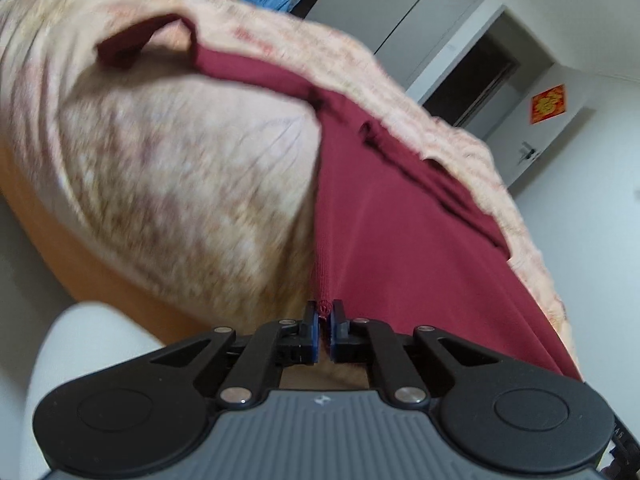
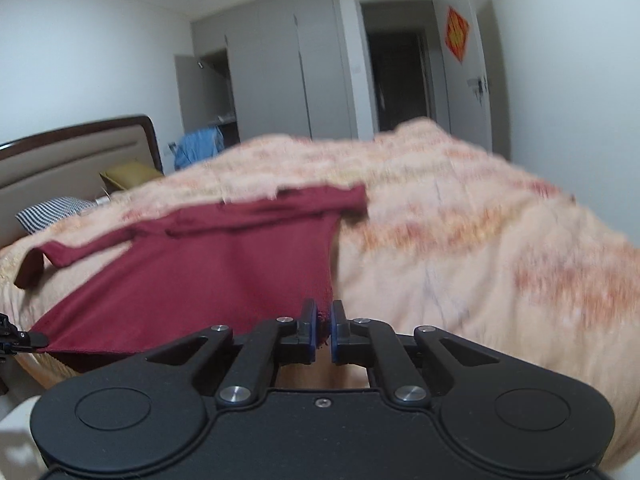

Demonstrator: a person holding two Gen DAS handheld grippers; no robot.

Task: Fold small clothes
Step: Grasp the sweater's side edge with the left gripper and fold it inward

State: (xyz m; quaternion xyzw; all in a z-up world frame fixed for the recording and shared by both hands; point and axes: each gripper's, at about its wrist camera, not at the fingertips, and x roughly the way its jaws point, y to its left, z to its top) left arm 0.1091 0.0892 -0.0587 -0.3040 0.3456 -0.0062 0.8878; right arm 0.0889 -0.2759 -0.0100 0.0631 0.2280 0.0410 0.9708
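A dark red long-sleeved shirt (image 2: pixel 208 264) lies spread on the peach patterned blanket (image 2: pixel 460 240) of a bed. My right gripper (image 2: pixel 325 326) is shut on the shirt's near right hem corner. My left gripper (image 1: pixel 325 326) is shut on the other hem corner of the shirt (image 1: pixel 400 248); its tip also shows at the left edge of the right wrist view (image 2: pixel 24 340). The hem is stretched taut between the two grippers. One sleeve (image 2: pixel 56 256) lies out to the left, the other (image 2: pixel 344 198) to the far right. Both views are motion-blurred.
The blanket (image 1: pixel 180 160) covers the bed. A checked pillow (image 2: pixel 52 208), an olive cushion (image 2: pixel 128 174) and a headboard (image 2: pixel 72 156) are at the far left. Blue cloth (image 2: pixel 198 146) hangs behind. Grey wardrobe doors (image 2: pixel 280 72) and a dark doorway (image 2: pixel 400 80) are at the back.
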